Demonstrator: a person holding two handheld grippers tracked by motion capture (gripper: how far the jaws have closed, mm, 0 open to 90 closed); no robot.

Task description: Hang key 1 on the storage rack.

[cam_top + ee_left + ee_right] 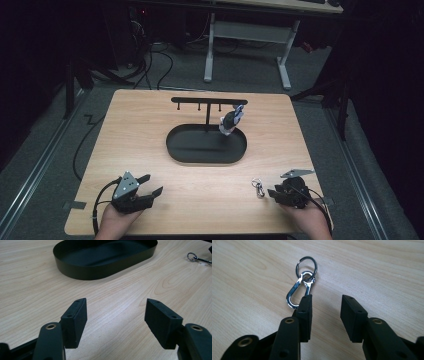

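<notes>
A silver carabiner with a key ring (257, 187) lies flat on the wooden table near its front right. My right gripper (271, 192) sits just right of it, open. In the right gripper view the carabiner (298, 291) lies beside the outer face of the left jaw, and nothing is between the jaws of the right gripper (325, 307). My left gripper (152, 184) rests at the front left, jaws apart over bare wood (116, 315). A black oval tray (172, 145) holds a T-shaped hook stand (207, 101), with a small white and blue item (231, 121) hanging from its right end.
The left gripper view has the tray wall (100, 272) ahead and the key ring (197, 258) at the far right. A white desk frame (209, 55) stands on the floor beyond the table. Cables (85, 140) trail off the left side.
</notes>
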